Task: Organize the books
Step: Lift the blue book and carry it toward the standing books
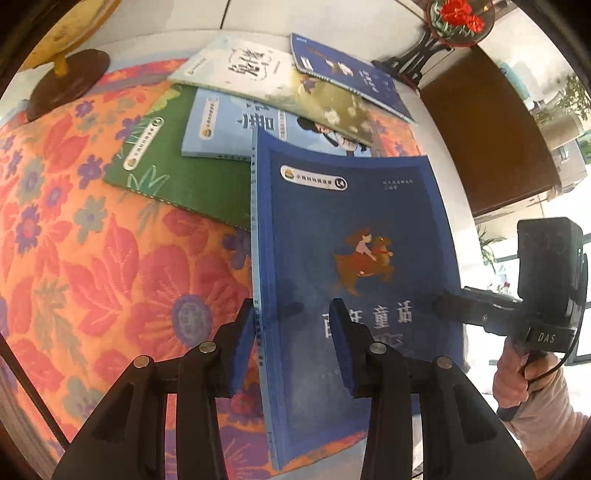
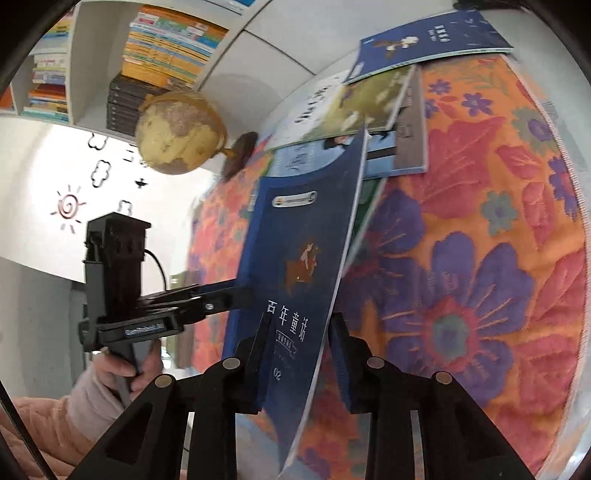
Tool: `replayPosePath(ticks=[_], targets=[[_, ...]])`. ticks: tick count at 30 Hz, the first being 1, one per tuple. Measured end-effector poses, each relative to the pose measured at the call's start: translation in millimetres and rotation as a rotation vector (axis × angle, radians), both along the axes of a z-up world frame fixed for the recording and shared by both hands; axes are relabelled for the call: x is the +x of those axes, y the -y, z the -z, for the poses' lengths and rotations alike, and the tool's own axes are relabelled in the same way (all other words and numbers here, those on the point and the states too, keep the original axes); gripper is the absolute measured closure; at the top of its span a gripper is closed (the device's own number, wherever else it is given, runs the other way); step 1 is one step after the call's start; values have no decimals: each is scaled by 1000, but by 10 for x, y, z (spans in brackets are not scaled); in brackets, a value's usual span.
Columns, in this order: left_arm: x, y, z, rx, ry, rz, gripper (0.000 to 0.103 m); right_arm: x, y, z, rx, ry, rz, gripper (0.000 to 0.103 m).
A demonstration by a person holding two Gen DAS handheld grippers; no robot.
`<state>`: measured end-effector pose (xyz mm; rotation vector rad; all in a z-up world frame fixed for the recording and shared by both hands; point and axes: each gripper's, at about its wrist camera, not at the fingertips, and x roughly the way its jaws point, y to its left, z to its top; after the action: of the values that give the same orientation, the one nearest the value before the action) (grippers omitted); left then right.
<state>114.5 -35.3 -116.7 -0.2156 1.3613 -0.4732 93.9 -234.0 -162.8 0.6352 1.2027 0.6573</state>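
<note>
White table (image 1: pixel 332 22) carries a quilted floral cloth (image 1: pixel 92 240) in orange, red and purple; a globe (image 2: pixel 179 133) and wall bookshelf (image 2: pixel 110 55) stand behind. Thin glossy paperbacks (image 1: pixel 229 122) overlap flat. The dark blue book (image 1: pixel 354 229) is raised, tilted, clamped along both side edges by left hand-held gripper (image 1: pixel 291 347) and right hand-held gripper (image 2: pixel 299 350).

Five books in view: one dark blue book (image 1: pixel 347 236) between the jaws, four books (image 1: pixel 229 125) beyond them. One globe (image 2: pixel 179 133).
</note>
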Motion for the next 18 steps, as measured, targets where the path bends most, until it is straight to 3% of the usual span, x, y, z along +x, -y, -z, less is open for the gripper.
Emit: replayPosePath(ticks=[9, 18], targets=[[-67, -171, -194, -32, 35, -17, 68, -21, -263, -156, -85, 7, 0, 73], [-174, -561, -282, -50, 56, -82, 68, -61, -581, -328, -96, 51, -49, 74]])
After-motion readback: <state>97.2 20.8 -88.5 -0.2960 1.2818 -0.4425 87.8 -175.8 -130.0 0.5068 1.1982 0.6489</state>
